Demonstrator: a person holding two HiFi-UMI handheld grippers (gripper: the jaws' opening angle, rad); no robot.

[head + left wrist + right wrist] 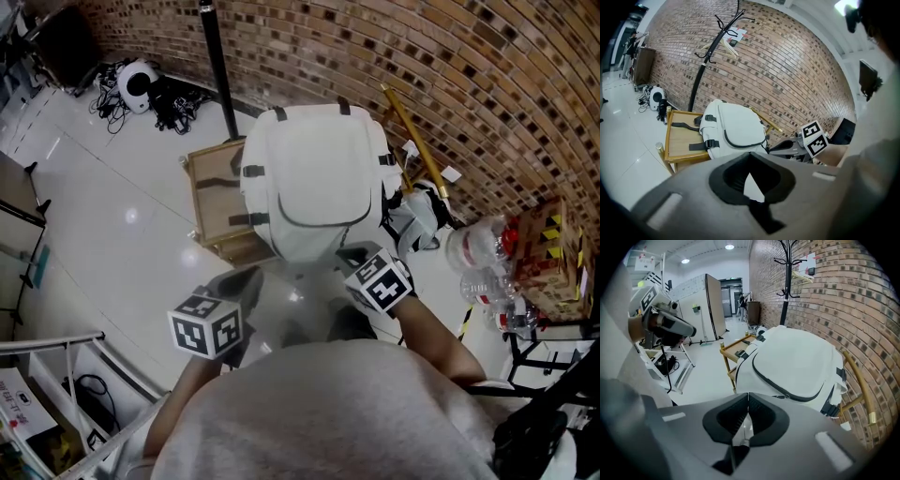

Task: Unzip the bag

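**Head view.** The white bag (314,178) lies on a small wooden desk (208,211) against the brick wall (487,84). Its dark zip (319,223) runs closed in a curve across the front. I have both grippers just short of the bag's near edge. The left gripper (246,281) is toward the bag's left corner and the right gripper (354,255) toward its right. This view does not show how the jaws stand.

**Left gripper view.** My left gripper's (750,154) jaws meet at their tips with nothing between them. Beyond them sits the bag (733,129). The right gripper (780,146) shows side-on beside the bag's right edge. Behind the bag the coat stand (701,70) shows whole, hooks included, where the head view gives only its pole (217,66).

**Right gripper view.** The right gripper's (748,397) jaws are pressed together and empty. The bag (797,357) fills the middle, and the zip (761,378) shows more plainly here than in either other view. The left gripper (684,329) appears well to the bag's left.
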